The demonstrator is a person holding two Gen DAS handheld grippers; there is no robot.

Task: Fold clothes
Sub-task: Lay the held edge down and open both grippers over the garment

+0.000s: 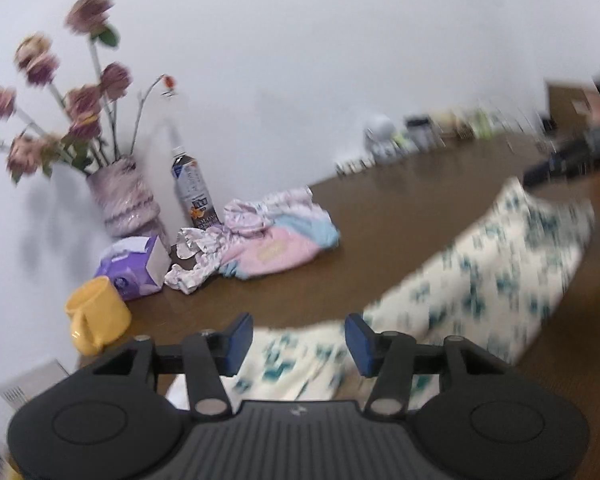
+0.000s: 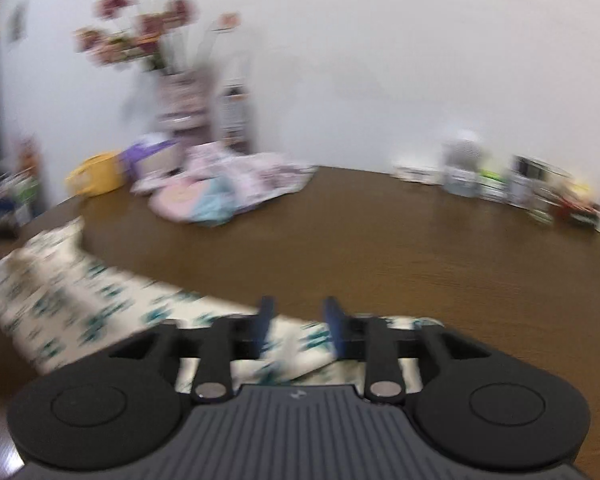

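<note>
Yellow mug (image 1: 98,316): far left table edge.
Left gripper (image 1: 298,344): fingers spread, nothing between them, above cloth.
Patterned cloth (image 1: 480,276): cream with teal print, stretched across brown table (image 1: 380,232).
Right gripper (image 2: 298,330): fingers apart; whether they grip cloth is unclear.
</note>
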